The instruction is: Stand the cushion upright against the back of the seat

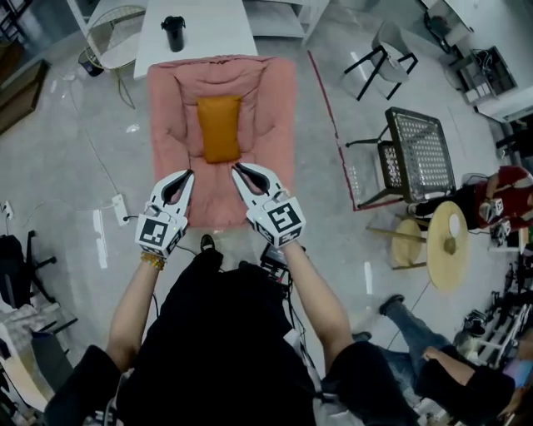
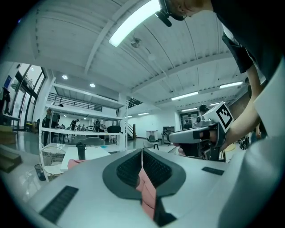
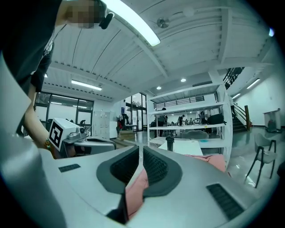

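An orange cushion (image 1: 219, 127) rests on the upper middle of the pink padded seat (image 1: 166, 125); from above I cannot tell how steeply it leans. Both grippers hover side by side over the seat's near end, well short of the cushion. The left gripper (image 1: 188, 175) is shut with nothing held, as is the right gripper (image 1: 236, 169). In the left gripper view, the left gripper (image 2: 142, 151) has its pads together, and only pink seat fabric (image 2: 147, 191) shows below them. In the right gripper view, the right gripper (image 3: 139, 149) looks the same, above a strip of pink seat (image 3: 133, 191).
Behind the seat stands a white table (image 1: 208, 25) bearing a black cup (image 1: 173, 32), next to a wire basket (image 1: 115, 33). To the right are a black mesh chair (image 1: 416, 154), a round wooden table (image 1: 450, 245) and seated people (image 1: 508, 200). A power strip (image 1: 121, 208) lies on the floor at left.
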Demonstrator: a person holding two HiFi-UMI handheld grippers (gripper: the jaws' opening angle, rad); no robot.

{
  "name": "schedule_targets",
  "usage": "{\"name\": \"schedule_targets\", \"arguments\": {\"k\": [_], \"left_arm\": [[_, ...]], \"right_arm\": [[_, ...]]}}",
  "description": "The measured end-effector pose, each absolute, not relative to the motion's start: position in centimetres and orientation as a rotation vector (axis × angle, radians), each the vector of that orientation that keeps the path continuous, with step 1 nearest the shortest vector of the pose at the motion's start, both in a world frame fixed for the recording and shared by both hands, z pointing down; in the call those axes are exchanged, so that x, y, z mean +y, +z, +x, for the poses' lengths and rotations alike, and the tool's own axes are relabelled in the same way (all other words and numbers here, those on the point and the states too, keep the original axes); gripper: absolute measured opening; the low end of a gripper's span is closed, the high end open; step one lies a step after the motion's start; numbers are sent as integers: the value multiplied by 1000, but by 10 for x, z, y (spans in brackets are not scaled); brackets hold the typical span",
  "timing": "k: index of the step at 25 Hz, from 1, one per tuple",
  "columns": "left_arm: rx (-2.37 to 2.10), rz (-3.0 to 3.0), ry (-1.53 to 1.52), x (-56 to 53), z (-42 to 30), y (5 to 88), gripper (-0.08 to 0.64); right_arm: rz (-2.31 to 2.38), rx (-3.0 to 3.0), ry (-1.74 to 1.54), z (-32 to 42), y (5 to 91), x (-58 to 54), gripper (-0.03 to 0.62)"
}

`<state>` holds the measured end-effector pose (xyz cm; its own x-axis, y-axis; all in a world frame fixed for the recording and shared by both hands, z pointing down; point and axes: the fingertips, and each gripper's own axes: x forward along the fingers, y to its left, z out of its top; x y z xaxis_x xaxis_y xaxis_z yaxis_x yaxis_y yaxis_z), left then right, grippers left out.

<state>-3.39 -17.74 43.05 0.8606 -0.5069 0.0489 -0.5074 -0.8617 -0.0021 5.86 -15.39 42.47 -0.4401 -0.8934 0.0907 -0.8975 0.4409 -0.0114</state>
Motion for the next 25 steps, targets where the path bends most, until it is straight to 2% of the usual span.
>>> {"name": "schedule_targets", "arguments": {"k": [5,12,19,25], "left_arm": [[-910,3002,163,-124,-12,428,20],[-997,2999,141,-41,20,426,20],[-1044,3004,177,0,10,421,20],[-1045,3010,106,28,-13,410,19]], "right_arm": [[1605,-2614,10,76,431,-103,38],[1568,-2626,21,114,442,-19,38],[1575,-2643,82,119,448,12,38],[1614,-2628,55,94,439,42,38]]}}
